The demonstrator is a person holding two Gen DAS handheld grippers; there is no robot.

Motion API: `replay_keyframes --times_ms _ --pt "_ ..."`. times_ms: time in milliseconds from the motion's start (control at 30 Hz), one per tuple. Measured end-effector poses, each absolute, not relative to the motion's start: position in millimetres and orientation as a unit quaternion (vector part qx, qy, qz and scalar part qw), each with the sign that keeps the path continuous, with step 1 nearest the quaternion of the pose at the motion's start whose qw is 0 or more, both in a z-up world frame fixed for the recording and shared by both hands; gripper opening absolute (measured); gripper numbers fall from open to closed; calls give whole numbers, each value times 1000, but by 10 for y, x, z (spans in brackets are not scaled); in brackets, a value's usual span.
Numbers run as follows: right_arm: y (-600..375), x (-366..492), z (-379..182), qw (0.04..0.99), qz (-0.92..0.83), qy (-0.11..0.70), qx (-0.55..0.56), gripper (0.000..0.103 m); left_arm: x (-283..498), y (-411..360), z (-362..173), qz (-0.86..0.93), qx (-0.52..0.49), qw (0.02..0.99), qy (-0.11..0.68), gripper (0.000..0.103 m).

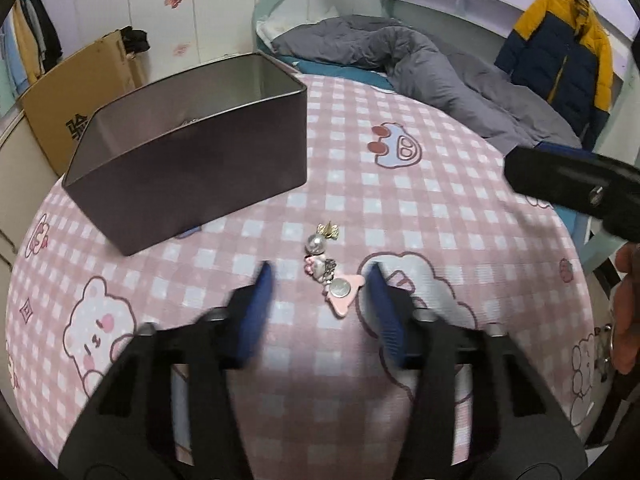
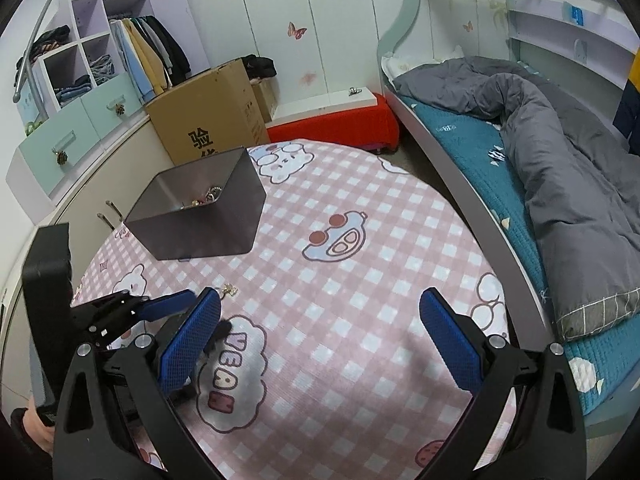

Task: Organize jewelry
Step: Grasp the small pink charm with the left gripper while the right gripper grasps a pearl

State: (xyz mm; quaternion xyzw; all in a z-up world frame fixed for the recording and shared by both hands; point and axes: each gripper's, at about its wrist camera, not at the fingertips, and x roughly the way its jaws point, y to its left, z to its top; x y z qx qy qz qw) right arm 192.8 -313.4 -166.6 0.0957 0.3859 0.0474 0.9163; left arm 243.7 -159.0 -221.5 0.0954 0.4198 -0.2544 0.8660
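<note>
A small cluster of jewelry [image 1: 326,270] lies on the pink checked tablecloth [image 1: 400,208]: a pearl charm with a gold bow [image 1: 322,238], a pink charm and a silver disc on a pink piece [image 1: 341,292]. My left gripper [image 1: 319,268] is low over the cloth, its blue fingers standing on either side of the cluster without pressing it. A dark metal tin [image 1: 192,168] stands behind, to the left, with several pieces of jewelry [image 2: 204,199] inside. My right gripper [image 2: 318,298] hovers wide open over bare cloth, holding nothing. The gold bow [image 2: 230,290] peeks out beside its left finger.
The table is round, and its edge drops off towards a bed with a grey duvet [image 2: 560,168] on the right. A cardboard box [image 2: 208,120] and a wardrobe stand behind the tin. A yellow and navy jacket [image 1: 560,60] hangs at the far right. A hand [image 1: 628,312] holds the right gripper.
</note>
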Motion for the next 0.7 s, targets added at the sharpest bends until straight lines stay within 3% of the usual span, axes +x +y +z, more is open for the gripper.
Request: replay_keyframes --times_ms 67,533,700 --pt "-3111 1947 -1692 915 51 390 93 96 2461 -1539 -2212 -263 84 863 422 18" --pt "-2455 2306 -1960 898 111 426 24 94 2462 -848 -2159 -230 26 878 419 17" --pt "-2194 2459 -2085 888 130 440 -8 52 2497 -601 -2110 -205 10 886 415 17"
